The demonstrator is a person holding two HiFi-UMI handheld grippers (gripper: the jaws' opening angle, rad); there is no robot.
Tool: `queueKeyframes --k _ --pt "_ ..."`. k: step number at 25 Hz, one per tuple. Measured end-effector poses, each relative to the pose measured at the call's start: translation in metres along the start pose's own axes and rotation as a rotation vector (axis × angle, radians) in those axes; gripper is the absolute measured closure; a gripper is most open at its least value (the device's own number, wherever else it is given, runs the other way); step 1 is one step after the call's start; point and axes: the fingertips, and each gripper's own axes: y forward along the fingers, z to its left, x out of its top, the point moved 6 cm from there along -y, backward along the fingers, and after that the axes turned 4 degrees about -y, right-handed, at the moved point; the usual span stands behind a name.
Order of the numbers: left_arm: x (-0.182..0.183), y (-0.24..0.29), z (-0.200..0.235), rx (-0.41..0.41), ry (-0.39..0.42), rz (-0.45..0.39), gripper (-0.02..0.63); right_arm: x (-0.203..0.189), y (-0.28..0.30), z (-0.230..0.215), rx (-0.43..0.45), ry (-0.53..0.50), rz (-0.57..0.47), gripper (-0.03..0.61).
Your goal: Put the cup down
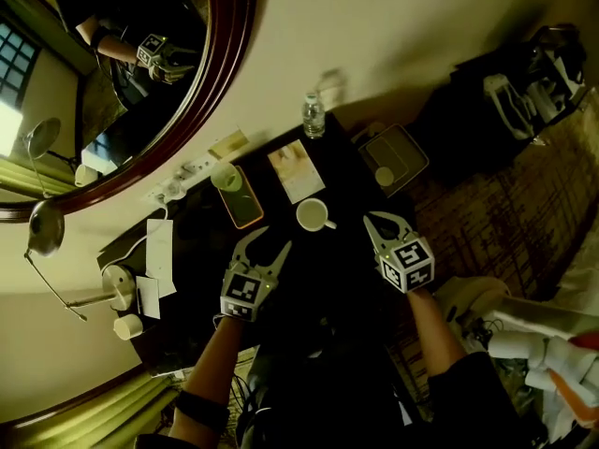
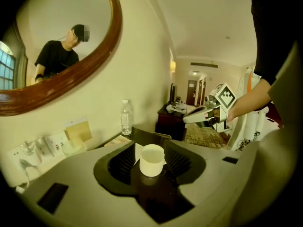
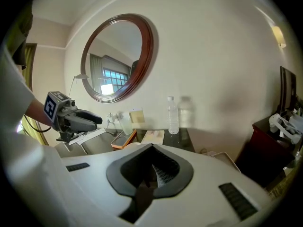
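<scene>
A white cup (image 1: 314, 214) with a handle stands upright on the dark table (image 1: 346, 260). My left gripper (image 1: 270, 241) is just short of it at the lower left, apart from it, open. In the left gripper view the cup (image 2: 152, 161) shows in the gap of that gripper (image 2: 149, 146), and the pads do not press on it. My right gripper (image 1: 379, 221) hovers to the cup's right, shut with nothing in it. The right gripper view shows its own jaws (image 3: 152, 149) closed together.
At the table's back stand a water bottle (image 1: 313, 115), a booklet (image 1: 296, 170), a glass (image 1: 225, 176) and an orange-edged flat device (image 1: 241, 197). Papers (image 1: 159, 251) and small cups lie at the left. A round mirror (image 1: 229, 54) hangs on the wall. A tray (image 1: 398, 157) sits at the right.
</scene>
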Motion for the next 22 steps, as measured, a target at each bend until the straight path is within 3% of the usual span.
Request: queueKeyframes --k 4,9,22 --pt "0.007 -0.032 0.006 0.06 -0.068 -0.021 0.545 0.008 -0.001 0.003 0.014 -0.013 0.009 0.575" --pt "0.002 -0.065 0.021 0.147 -0.108 -0.049 0.608 0.013 0.003 0.006 0.043 -0.026 0.012 0.575" --pt "-0.021 -0.131 0.052 0.325 -0.219 -0.08 0.612 0.028 0.022 0.018 0.105 -0.08 0.046 0.575"
